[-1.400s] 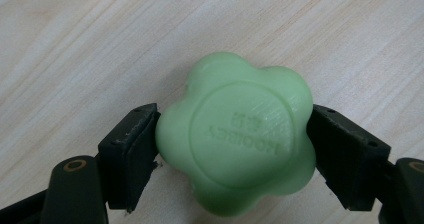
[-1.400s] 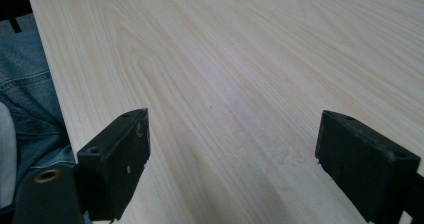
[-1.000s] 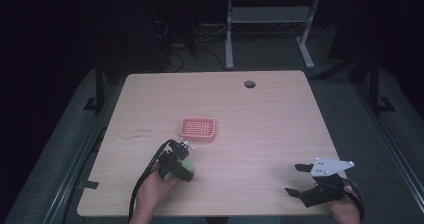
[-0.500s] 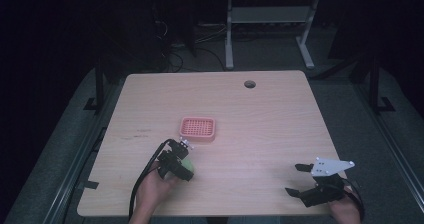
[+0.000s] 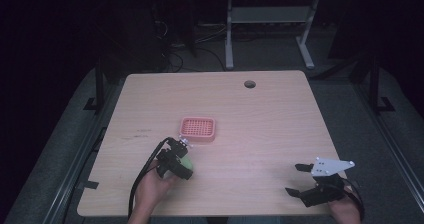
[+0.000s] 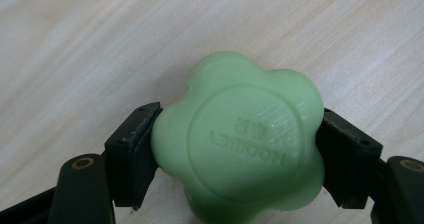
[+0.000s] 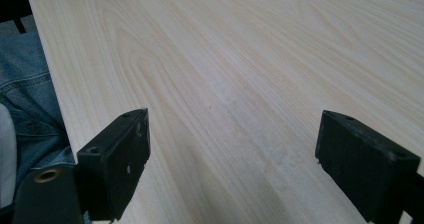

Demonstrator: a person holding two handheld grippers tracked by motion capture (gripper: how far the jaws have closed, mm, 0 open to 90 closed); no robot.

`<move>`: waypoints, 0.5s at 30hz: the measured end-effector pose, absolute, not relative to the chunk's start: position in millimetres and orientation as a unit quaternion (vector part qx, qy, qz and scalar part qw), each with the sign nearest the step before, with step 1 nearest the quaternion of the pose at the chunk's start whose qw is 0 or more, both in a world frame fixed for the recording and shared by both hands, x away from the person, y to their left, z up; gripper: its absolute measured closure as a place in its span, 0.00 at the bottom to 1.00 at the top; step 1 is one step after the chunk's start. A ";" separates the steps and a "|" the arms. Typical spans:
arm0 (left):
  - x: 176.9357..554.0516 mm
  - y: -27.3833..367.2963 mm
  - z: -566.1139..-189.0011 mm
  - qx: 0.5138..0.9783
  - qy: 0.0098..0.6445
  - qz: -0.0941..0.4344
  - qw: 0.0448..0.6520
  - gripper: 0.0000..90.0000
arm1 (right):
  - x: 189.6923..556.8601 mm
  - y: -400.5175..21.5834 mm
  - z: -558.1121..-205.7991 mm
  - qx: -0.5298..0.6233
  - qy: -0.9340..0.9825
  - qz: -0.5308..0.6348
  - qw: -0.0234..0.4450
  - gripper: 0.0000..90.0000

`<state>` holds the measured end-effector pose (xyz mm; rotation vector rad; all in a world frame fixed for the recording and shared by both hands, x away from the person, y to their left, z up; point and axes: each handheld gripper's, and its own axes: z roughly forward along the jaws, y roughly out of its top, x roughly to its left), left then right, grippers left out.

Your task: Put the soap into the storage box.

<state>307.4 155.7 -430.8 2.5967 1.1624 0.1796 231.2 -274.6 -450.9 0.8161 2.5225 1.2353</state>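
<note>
1. Green and flower-shaped, the soap point(image 6: 237, 144) sits clamped between the two black jaws of the left gripper point(image 6: 237, 154), one pad pressed to each side of it; raised lettering shows on its upper face in the left gripper view.

2. Seen from the high view, the left gripper point(image 5: 176, 160) is at the near left part of the wooden table point(image 5: 260, 114), with the soap point(image 5: 186, 161) showing as a pale green patch at its tip. Whether the soap rests on the wood or is just clear of it cannot be told.

3. At the near right edge, the right gripper point(image 5: 299, 179) has its jaws spread wide and nothing between them. In the right gripper view, the right gripper point(image 7: 232, 159) looks over bare wood, with blue denim point(image 7: 27, 99) beyond the table's edge.

4. Just beyond the left gripper lies a pink soap dish point(image 5: 198, 129) with a slotted top, near but apart from the soap.

5. Farther back, a round cable hole point(image 5: 249, 84) is set in the table near its far edge.

6. Judging by this layout, the step in hand is carrying the gripped soap to the dish. The next move likely calls for a short forward reach, keeping the soap level over the dish's middle, lowering it onto the slots, and only then opening the jaws.
</note>
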 end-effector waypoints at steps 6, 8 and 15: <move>310.7 157.0 -423.7 0.899 0.404 0.064 0.155 0.30 | 231.2 -274.8 -450.9 0.277 0.858 0.419 0.108 0.15; 312.2 157.1 -421.7 0.898 0.405 0.066 0.159 0.30 | 231.5 -275.0 -451.0 0.277 0.858 0.419 0.108 0.15; 318.8 158.8 -417.0 0.898 0.404 0.062 0.164 0.30 | 231.3 -275.4 -450.7 0.279 0.857 0.420 0.108 0.15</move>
